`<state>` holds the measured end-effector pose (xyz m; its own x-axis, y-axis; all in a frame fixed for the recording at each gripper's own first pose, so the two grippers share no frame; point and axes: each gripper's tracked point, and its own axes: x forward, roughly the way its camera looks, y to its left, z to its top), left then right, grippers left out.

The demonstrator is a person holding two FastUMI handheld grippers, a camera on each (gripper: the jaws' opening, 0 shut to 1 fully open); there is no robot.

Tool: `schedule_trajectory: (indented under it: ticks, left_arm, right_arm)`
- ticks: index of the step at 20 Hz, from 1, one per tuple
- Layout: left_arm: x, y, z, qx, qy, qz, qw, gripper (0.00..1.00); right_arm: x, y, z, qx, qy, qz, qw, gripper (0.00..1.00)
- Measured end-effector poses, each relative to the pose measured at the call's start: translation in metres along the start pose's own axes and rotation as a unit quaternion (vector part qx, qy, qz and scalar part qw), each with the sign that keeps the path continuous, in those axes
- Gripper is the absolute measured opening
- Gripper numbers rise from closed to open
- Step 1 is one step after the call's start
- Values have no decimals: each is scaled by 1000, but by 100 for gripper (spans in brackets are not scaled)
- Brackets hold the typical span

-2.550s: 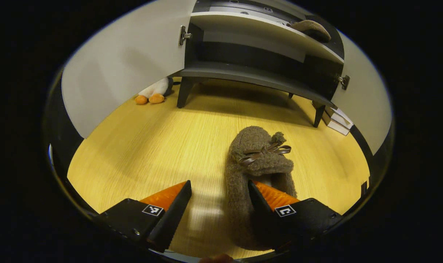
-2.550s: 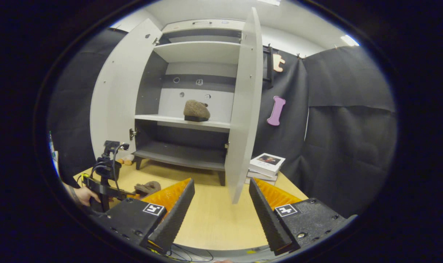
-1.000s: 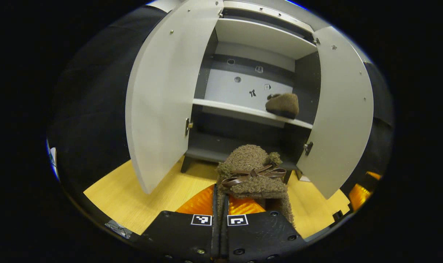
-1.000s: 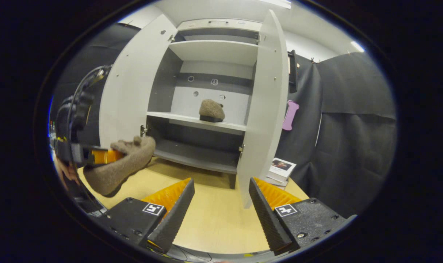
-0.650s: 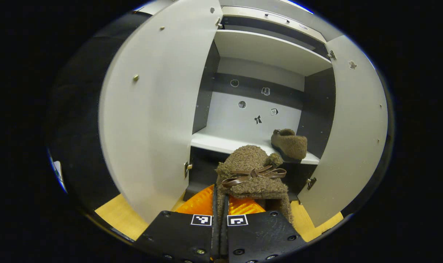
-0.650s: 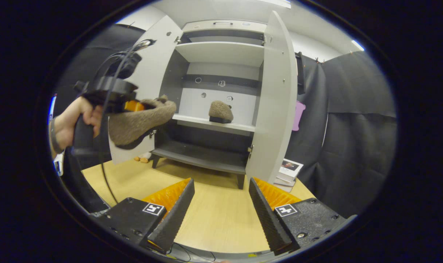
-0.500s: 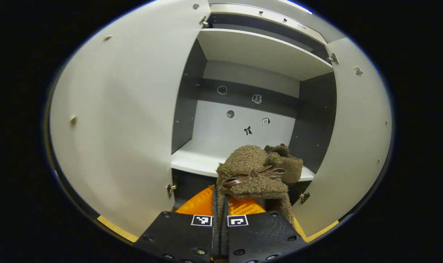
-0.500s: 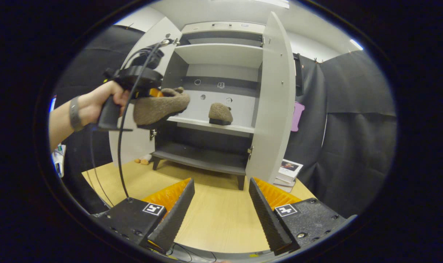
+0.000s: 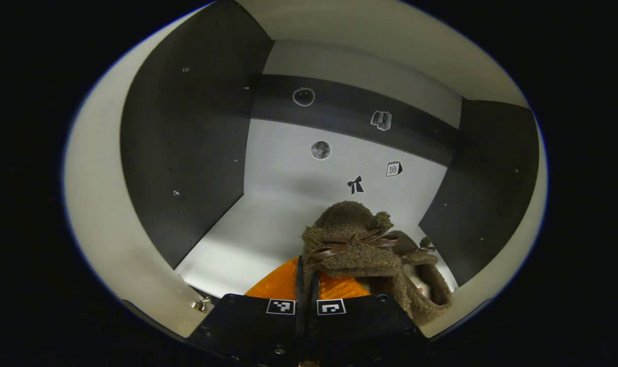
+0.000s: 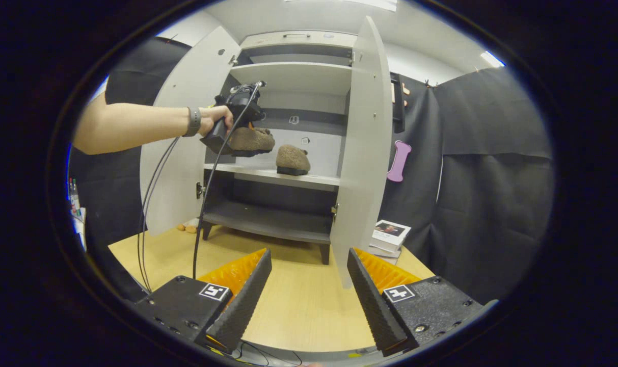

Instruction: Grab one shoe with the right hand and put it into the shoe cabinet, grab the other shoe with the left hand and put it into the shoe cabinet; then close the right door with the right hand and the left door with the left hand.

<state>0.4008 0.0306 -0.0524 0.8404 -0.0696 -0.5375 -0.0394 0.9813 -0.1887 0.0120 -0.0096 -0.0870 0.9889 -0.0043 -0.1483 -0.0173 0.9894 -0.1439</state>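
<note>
Left gripper view: left gripper [image 9: 306,278] clenched on fuzzy brown bow-trimmed slipper [image 9: 353,244] above pale cabinet shelf [image 9: 237,244], risking knocking the matching shelved slipper [image 9: 425,275]; right gripper [image 10: 309,285] released, idle.

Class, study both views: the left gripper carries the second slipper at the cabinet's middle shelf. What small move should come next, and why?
Probably lower the left gripper to set the held slipper on the shelf, then open. It is shut on the slipper, which hangs above the shelf beside the other slipper, as the right gripper view shows.
</note>
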Motion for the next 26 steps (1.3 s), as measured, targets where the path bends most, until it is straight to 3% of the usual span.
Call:
schedule_trajectory:
  ticks: [6,9,10,13,14,18,19,21,23,24,25,26]
  left_arm:
    - [37,16,-16,0,26,30,999,1]
    - [46,17,-24,-16,49,30,998,1]
    - [46,19,-26,-12,50,30,998,5]
    - [48,17,-25,-9,51,27,998,1]
    - [49,18,-25,-10,50,30,998,1]
    - [48,18,-25,-14,54,31,998,7]
    - [47,15,-25,-15,55,28,998,3]
    - [46,16,-26,-13,58,28,998,12]
    - [44,16,-28,-13,63,27,998,12]
    - [43,18,-29,-12,65,30,997,22]
    - [42,20,-29,-13,67,30,997,21]
    - [39,20,-29,-13,69,31,997,27]
  right_arm:
    - [0,-10,-13,3,18,-14,1000,95]
    - [0,-11,-19,-3,25,-14,1000,95]
    - [1,-11,-20,-4,28,-13,1000,95]
    - [3,-10,-23,-3,31,-9,999,95]
    - [4,-10,-23,-1,31,-8,1000,99]
    - [8,-14,-23,6,27,-11,1000,95]
    - [8,-14,-24,10,28,-10,999,95]
    - [9,-14,-27,16,32,-9,999,95]
    - [8,-15,-27,19,33,-10,999,95]
    - [7,-17,-28,19,33,-12,999,95]
    - [7,-18,-29,19,33,-14,999,95]
    - [6,-19,-28,20,33,-15,999,95]
